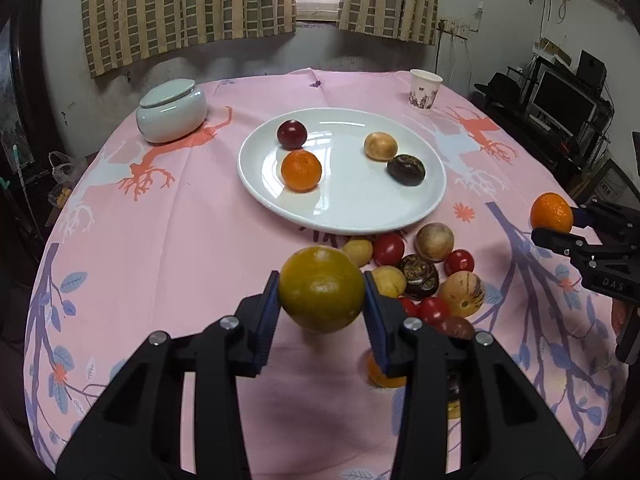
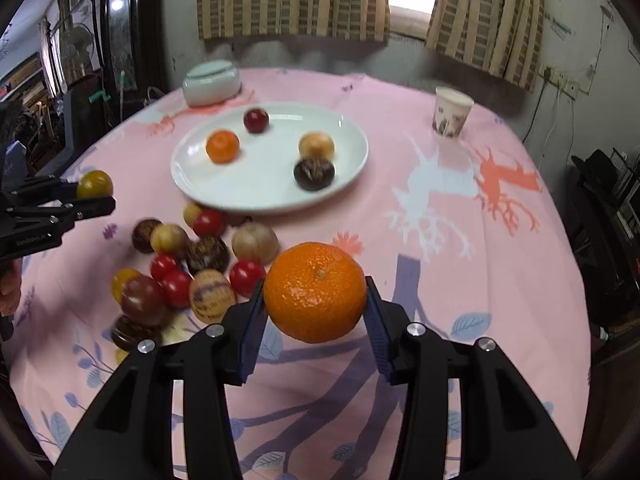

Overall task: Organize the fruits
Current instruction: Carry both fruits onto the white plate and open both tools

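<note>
The left gripper [image 1: 322,300] is clamped on a yellow-green citrus fruit [image 1: 320,289], lifted above the pink table [image 1: 160,248]. Beyond it, the white plate [image 1: 360,216] holds four fruits, with a loose pile [image 1: 420,276] beside it. The right gripper [image 2: 316,312] grips an orange [image 2: 315,291].

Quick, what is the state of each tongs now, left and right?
Left tongs: closed on the yellow-green citrus fruit.
Right tongs: closed on the orange mandarin.
</note>
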Tool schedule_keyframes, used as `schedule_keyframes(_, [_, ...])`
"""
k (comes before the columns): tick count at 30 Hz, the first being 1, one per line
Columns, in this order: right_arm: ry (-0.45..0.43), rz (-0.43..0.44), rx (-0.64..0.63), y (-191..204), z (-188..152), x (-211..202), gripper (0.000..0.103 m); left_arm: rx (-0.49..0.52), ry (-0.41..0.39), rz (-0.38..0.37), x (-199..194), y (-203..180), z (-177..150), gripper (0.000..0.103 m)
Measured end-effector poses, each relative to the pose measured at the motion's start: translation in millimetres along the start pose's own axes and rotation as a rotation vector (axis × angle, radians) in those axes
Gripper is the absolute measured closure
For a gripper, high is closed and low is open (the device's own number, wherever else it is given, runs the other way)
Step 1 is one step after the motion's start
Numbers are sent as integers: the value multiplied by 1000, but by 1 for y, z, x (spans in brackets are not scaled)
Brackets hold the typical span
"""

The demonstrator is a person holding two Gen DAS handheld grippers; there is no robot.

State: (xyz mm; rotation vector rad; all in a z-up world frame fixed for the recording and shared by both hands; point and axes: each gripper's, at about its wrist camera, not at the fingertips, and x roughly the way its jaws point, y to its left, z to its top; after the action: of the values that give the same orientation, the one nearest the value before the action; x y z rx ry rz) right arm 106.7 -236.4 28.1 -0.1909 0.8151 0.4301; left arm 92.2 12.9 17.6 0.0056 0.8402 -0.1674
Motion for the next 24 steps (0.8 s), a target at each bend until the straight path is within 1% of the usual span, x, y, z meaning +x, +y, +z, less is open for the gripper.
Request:
schedule_keyframes(3, [-37,20,-37,5,19,-12,57,0,-18,-24,-10,-1,17,63])
schedule_keyframes(6, [-62,25,-79,13,39,-14,57,10,-39,-38,-14,-6,35,63])
schedule_keyframes(8, [-70,24,-95,16,52,-8,57,20,-47,-38,-12,-10,47,63])
schedule_keyframes(11, [-68,36,-105,19,67,8,57,31,-48,-45,2,-15,65,63])
schedule_keyframes(15, [-36,50,-108,24,79,41,57,24,-6,-47,34,-16,77,63])
schedule_keyframes(20, [14,64,-111,31,86,85,57,9,79,-47,82,-11,79,63])
schedule_keyframes(24, [61,83,-111,37,85,117,57,-11,129,-19,114,-3,77,63])
